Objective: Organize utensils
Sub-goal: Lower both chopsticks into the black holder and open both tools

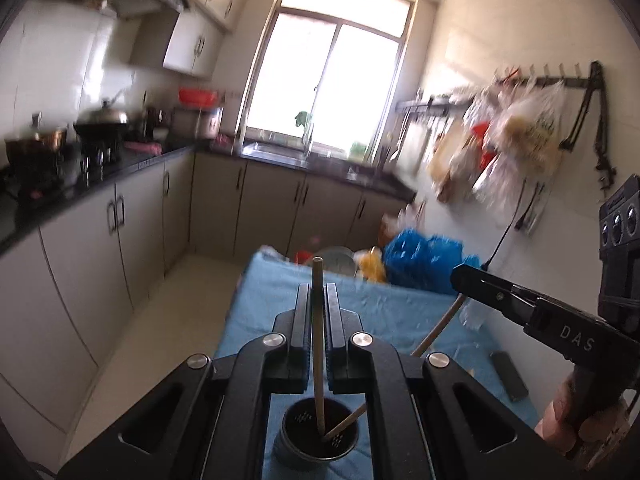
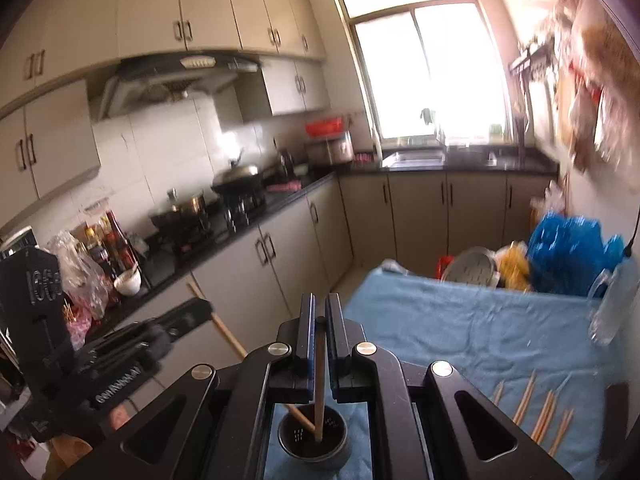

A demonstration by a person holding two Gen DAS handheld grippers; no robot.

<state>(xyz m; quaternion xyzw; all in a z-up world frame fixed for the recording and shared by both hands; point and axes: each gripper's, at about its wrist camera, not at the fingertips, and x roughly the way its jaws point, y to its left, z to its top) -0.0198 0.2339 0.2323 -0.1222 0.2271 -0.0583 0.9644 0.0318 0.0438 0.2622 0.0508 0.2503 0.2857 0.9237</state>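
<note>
Kitchen; right hand-held gripper [image 1: 464,276] marked "DAS".

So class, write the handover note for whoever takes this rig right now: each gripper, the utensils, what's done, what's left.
Left gripper: shut on a chopstick, lower end in the dark cup.
Right gripper: shut on a second chopstick, lower end in the same cup.
Cup stands on the blue cloth.
Done: both sticks reach into the cup, not yet released.
Left: release both, then collect the loose chopsticks lying on the cloth.
</note>
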